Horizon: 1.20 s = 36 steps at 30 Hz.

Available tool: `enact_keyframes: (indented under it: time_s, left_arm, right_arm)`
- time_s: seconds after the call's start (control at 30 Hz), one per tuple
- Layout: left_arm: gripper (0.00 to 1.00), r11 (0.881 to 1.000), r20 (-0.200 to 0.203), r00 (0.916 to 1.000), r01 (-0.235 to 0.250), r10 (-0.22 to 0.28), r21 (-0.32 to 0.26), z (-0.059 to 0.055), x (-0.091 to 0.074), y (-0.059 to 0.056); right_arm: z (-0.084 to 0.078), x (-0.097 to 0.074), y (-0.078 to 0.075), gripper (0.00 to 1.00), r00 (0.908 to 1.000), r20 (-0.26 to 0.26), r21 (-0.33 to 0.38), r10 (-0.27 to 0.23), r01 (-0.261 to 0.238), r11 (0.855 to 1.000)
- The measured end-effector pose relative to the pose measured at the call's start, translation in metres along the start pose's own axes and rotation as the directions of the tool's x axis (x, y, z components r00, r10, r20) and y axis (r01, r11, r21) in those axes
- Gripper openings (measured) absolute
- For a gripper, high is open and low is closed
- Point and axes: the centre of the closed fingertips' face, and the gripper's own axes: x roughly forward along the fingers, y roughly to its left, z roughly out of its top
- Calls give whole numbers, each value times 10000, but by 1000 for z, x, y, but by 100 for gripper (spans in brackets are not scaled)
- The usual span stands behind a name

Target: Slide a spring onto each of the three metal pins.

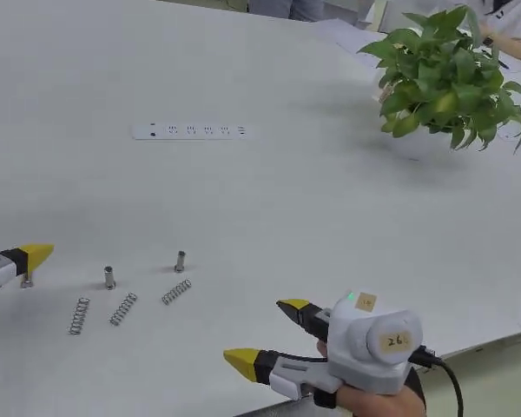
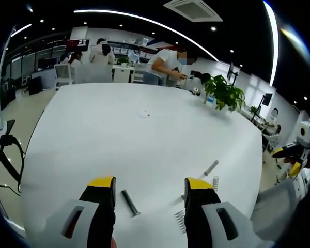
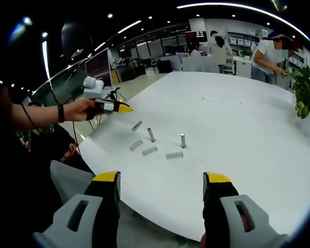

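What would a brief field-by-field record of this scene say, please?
table: white, wide
pins: three, all bare
springs: three, lying loose on the table just in front of the pins
left gripper: open, empty, its tip by the leftmost pin
right gripper: open, empty, at the table's near edge
progress: no spring on a pin yet
other: power strip and plant, farther back

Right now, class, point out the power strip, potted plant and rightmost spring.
power strip [image 1: 189, 131], head view, middle of its body.
potted plant [image 1: 447, 74], head view, its green leaves.
rightmost spring [image 1: 176, 292], head view, middle coils.
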Motion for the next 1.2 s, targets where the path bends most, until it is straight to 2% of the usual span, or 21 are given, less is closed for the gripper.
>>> enact_keyframes:
  time_s: [0.1, 0.3, 0.43, 0.63, 0.87, 0.97, 1.03, 1.1, 1.2]
  left_arm:
    - [48, 9998, -57, 10000, 17, -18, -203, -3, 8, 3]
    - [46, 9997, -460, 9989, -62, 50, -246, -15, 26, 9]
    - [45, 9987, -566, 9984, -20, -8, -507, -20, 33, 9]
    - [42, 9980, -1029, 9946, -180, 117, -613, -38, 45, 13]
    - [33, 9898, -1381, 9891, -686, 511, -1252, -59, 53, 29]
    - [28, 9888, -1571, 9859, -785, 581, -1269, -67, 57, 32]
    - [25, 9897, -1632, 9838, -931, 747, -1084, -67, 57, 32]
    - [17, 9882, -1466, 9822, -1303, 1176, -801, -63, 57, 39]
    - [14, 9859, -1549, 9796, -1425, 1278, -878, -65, 59, 38]
  right_arm:
    - [0, 2, 0, 63, 10000, -9, 28, 24, -24, 10000]
    - [-2, 5, 2, 63, 9999, -52, 53, 124, -124, 9999]
    - [-2, 5, 1, 63, 9999, -74, 56, 145, -144, 9999]
    - [-2, 3, -4, 63, 9999, -41, 188, 104, -104, 9998]
    - [-4, 2, -7, 63, 9999, -121, 243, 63, -60, 9997]
    - [-4, 1, -8, 63, 10000, -95, 308, 25, -22, 9995]
    - [-5, 1, -9, 63, 9999, -99, 330, 20, -17, 9995]
    - [-6, 1, -9, 64, 9999, -120, 360, 32, -27, 9993]
    - [-8, 2, -9, 64, 9998, -196, 379, 47, -40, 9993]
